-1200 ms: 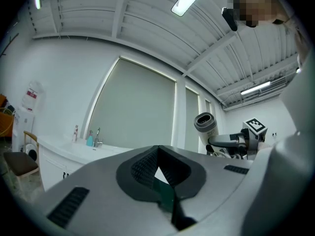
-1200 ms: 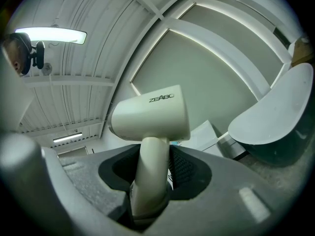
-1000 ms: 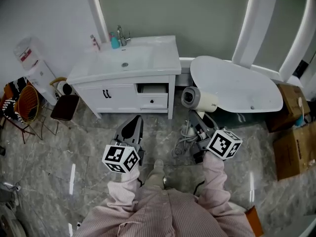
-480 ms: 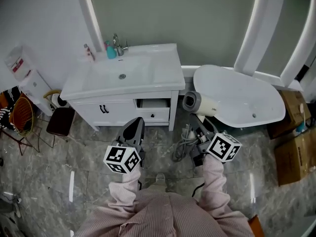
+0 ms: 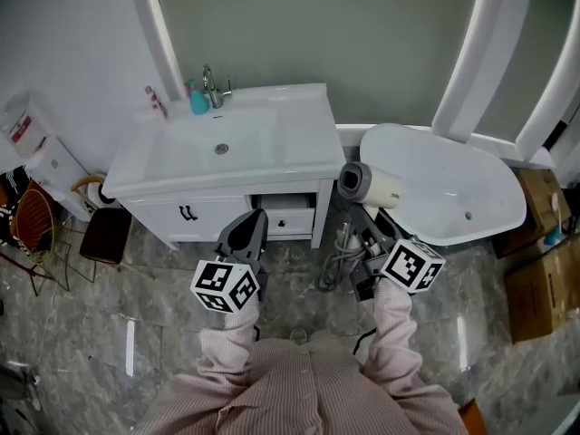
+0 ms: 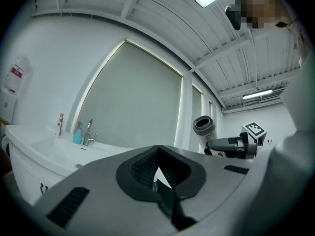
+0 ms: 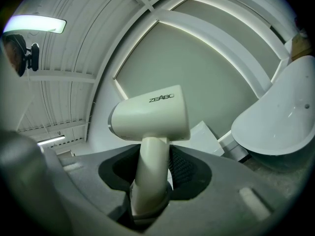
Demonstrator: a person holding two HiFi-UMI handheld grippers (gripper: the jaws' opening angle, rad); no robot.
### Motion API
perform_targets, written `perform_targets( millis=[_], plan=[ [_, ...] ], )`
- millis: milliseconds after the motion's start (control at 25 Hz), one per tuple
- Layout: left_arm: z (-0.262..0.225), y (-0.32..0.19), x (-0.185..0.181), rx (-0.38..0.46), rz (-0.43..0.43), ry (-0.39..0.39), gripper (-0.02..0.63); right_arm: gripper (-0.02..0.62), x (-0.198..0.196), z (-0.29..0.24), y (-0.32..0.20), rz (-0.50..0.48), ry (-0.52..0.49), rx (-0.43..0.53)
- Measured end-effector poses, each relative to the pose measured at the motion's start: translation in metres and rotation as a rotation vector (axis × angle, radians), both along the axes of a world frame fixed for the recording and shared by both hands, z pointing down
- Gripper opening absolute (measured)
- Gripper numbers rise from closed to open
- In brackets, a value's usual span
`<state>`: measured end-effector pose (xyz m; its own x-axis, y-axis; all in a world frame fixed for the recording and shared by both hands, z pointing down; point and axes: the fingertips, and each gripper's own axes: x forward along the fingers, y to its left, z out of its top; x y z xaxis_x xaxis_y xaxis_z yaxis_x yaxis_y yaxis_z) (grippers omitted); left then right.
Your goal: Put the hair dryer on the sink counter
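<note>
Floor (image 5: 136, 284) under hair dryer (image 5: 369, 185): head view

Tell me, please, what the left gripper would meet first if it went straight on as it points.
Probably the grey wall panel above the sink counter; the left gripper tilts upward, though depth is unclear.

Before you: the hair dryer (image 7: 150, 114) in smooth matt cream plastic, the sink counter (image 5: 304, 134) glossy white, the floor (image 5: 154, 302) polished grey stone.

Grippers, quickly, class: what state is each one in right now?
Left gripper: closed, nothing in it.
Right gripper: closed on the hair dryer, holding it by its handle.
</note>
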<state>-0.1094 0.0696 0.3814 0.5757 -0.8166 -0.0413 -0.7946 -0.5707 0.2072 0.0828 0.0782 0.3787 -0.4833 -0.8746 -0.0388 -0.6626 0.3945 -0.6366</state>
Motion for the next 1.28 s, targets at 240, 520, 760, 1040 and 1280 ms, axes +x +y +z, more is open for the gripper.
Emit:
perform_targets(
  millis=[240, 520, 760, 1040, 1280],
  plan=[
    [0.003, -0.025, -0.005, -0.012, 0.001, -0.002, -0.003, 0.163, -0.003, 0.0, -0.031, 0.007, -0.007, -0.009],
    [0.02, -0.061, -0.021, -0.051, -0.037, -0.002, -0.002, 0.163, -0.006, 0.011, -0.077, 0.003, -0.011, -0.035],
    [0.028, -0.111, -0.029, -0.062, -0.07, 0.005, -0.002, 0.163, -0.01, 0.018, -0.13, -0.016, -0.007, -0.043],
    [0.027, -0.186, -0.014, -0.075, -0.064, 0.013, -0.002, 0.163, -0.005, 0.02, -0.21, -0.039, 0.002, -0.059],
    [0.022, -0.253, -0.007, -0.089, -0.083, 0.036, -0.003, 0.163, -0.003, 0.012, -0.279, -0.07, 0.018, -0.062]
  ],
)
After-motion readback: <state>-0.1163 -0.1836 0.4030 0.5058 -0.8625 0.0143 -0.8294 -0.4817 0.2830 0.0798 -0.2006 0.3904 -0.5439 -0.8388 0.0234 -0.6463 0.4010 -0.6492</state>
